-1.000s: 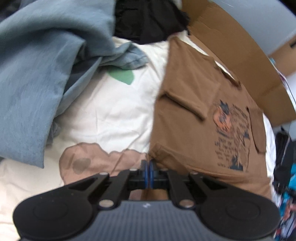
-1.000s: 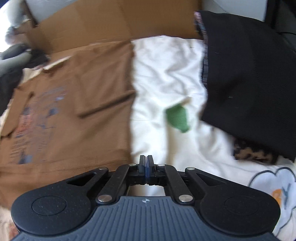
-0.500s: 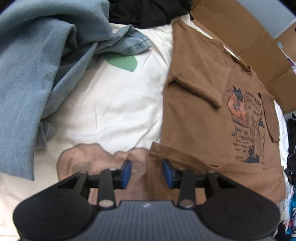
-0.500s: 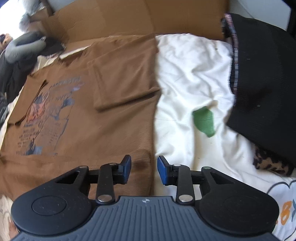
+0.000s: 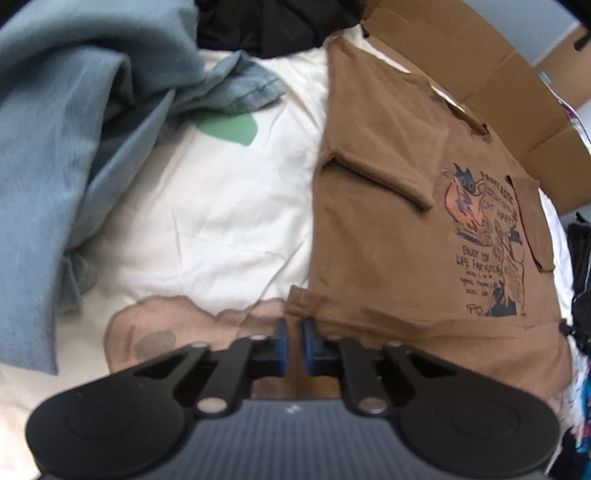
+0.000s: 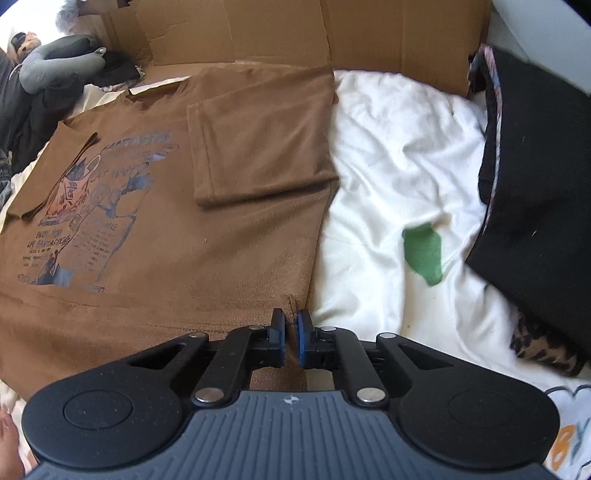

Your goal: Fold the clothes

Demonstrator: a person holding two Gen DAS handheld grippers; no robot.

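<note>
**Both grippers closing on the hem corners of the brown T-shirt**

At the far left of the left wrist view a blue-grey garment [image 5: 55, 177] lies heaped on the white printed bedsheet [image 5: 229, 221], with dark clothes [image 5: 273, 26] bunched at the top. Right of that bare stretch of sheet, the brown T-shirt [image 5: 388, 258] is spread flat, print side up, its collar towards a flattened cardboard sheet [image 5: 480, 74]. Both sleeves are already folded inward onto the body. The left gripper [image 5: 293, 345] sits at the shirt's near hem corner, jaws closing to a narrow gap; the turned-up corner of the hem lies just at the pads, but whether they pinch it yet cannot be told.

In the right wrist view the same shirt [image 6: 166, 221] fills the left half, the sheet [image 6: 388, 166] runs down the middle, and a black knitted garment [image 6: 535, 166] lies at the right edge. The right gripper [image 6: 290, 338] stands over the opposite hem corner, beside the side seam. Its jaws are also closing, with brown fabric showing in the slim gap between them; a firm grip is likely but not certain.

The shirt looks like light, limp cotton jersey: it should drape, sag between two holds and drag easily on the soft bedding, and is neither fragile nor slippery. The hem corners are the sensible holds, since the doubled, stitched edge gives the pads something thicker to bite. Both layers need catching, and both corners should rise evenly, or the folded sleeves may slide out of place.
</note>
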